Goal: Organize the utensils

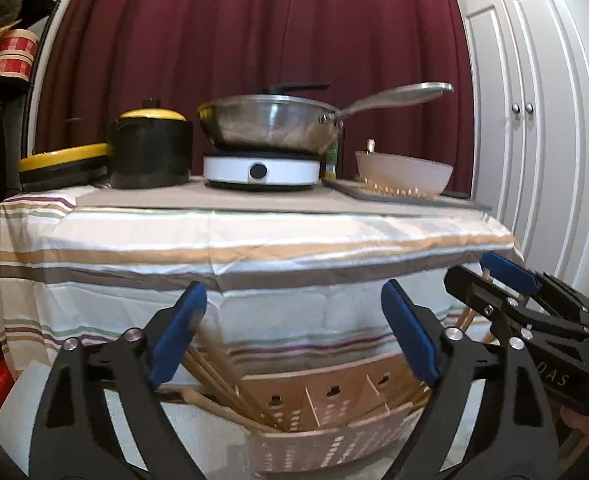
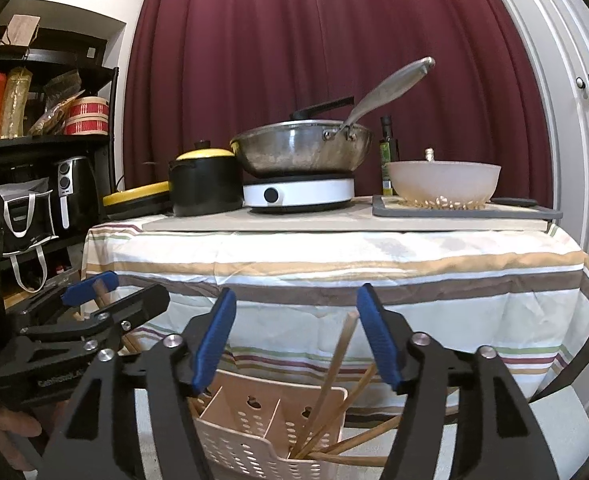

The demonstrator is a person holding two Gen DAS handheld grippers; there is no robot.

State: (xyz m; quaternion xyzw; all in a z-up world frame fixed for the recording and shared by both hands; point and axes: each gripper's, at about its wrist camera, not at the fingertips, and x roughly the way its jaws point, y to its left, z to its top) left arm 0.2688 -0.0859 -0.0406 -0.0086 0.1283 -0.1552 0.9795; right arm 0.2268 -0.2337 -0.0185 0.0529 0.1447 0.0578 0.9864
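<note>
Left gripper: the black two-finger gripper with blue pads (image 1: 294, 332) stands with its jaws spread wide, nothing pressed between the pads; thin wooden chopsticks (image 1: 218, 376) lean in the holder below, just beside its left pad.
Right gripper: the second black gripper with blue pads (image 2: 294, 340) is also spread apart; a chopstick rises between its pads without either pad pressing on it.
Utensil holder: a beige perforated plastic basket with dividers (image 2: 254, 420) sits low in front of the table, directly beneath both grippers.
Chopsticks, right side: several wooden sticks (image 2: 334, 392) stand tilted in the basket's right compartment, some sticking out sideways.
Table: covered by a striped white, tan and brown cloth (image 1: 254, 248).
On the table: a black pot with yellow lid (image 1: 150, 148), a steel pan (image 1: 270, 124) on a white round cooktop (image 1: 260, 168), and a translucent white bowl (image 1: 404, 172) on a grey tray.
Backdrop: a dark red curtain (image 2: 314, 40).
</note>
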